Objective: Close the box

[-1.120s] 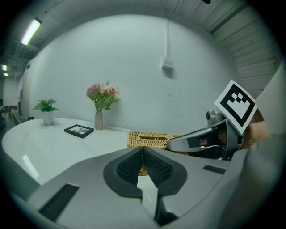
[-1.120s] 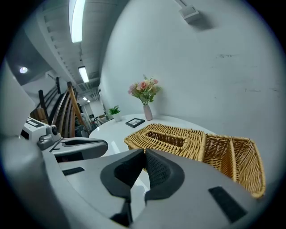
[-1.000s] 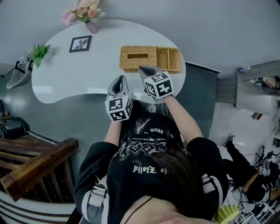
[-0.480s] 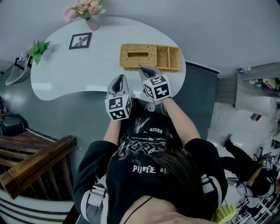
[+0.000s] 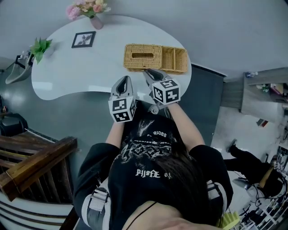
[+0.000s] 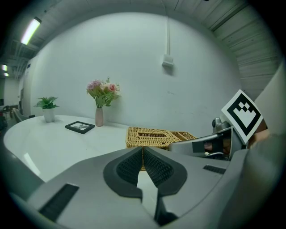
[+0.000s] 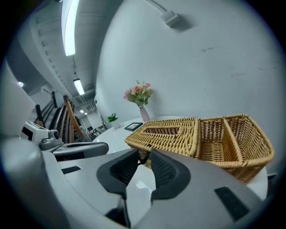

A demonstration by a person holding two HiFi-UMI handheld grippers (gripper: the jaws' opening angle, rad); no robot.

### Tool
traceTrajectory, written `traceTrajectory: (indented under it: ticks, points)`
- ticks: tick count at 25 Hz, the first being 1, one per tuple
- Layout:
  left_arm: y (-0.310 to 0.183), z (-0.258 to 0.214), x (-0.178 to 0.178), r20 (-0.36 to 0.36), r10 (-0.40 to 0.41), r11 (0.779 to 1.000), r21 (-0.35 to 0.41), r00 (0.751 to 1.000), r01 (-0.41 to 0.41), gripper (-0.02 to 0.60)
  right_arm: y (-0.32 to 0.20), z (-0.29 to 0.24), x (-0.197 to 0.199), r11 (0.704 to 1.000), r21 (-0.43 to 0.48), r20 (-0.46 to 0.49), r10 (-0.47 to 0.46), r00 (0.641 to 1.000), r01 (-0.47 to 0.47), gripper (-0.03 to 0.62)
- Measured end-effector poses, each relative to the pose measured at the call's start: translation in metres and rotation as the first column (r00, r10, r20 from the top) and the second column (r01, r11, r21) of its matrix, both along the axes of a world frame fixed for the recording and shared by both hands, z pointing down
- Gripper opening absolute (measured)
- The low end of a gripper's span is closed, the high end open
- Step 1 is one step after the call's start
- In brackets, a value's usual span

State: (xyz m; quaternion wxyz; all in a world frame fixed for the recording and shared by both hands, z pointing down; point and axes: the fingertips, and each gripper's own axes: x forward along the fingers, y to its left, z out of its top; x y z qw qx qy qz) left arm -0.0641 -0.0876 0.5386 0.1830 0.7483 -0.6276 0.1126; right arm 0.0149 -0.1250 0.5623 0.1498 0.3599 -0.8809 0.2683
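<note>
A woven wicker box (image 5: 155, 58) lies on the white table (image 5: 67, 76), its slotted lid (image 7: 167, 132) flat down over the left part and two open compartments (image 7: 232, 134) on the right. My right gripper (image 5: 148, 72) is at the box's front edge. Its jaws are opening: the pads stand slightly apart in the right gripper view (image 7: 144, 156), with a small dark loop (image 7: 142, 160) on the lid's front edge just beyond the tips, not pressed. My left gripper (image 5: 122, 81) hovers left of it near the table's edge, empty, and its pads (image 6: 134, 165) meet at the tips.
A framed picture (image 5: 83, 39), a vase of pink flowers (image 5: 92, 13) and a small green plant (image 5: 39, 46) stand on the table's far left. A wooden stair rail (image 5: 36, 166) is at the lower left. Another person (image 5: 252, 170) sits on the floor at the right.
The right gripper's jaws have parted from shut, and it has drawn back a little from the box's front edge. The left gripper has stayed where it was.
</note>
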Motion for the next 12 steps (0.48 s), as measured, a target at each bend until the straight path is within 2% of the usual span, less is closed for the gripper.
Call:
traceTrajectory:
  ticks: [4,8,12]
  points:
    - [0.0,0.003,0.002,-0.011,0.0,1.0,-0.007,1.0,0.0,0.026,0.006,-0.001,0.008,1.0,0.007,0.018,0.007,1.0,-0.007,0.161]
    - [0.003,0.006,0.007,-0.032,0.015,1.0,-0.006,0.999,-0.015,0.026,0.016,0.0,0.016,1.0,0.017,0.015,0.016,1.0,-0.016,0.181]
    - [0.007,0.009,0.014,-0.059,0.032,0.999,0.002,0.998,-0.032,0.026,0.023,0.005,0.025,0.999,0.016,0.033,0.041,0.999,-0.042,0.164]
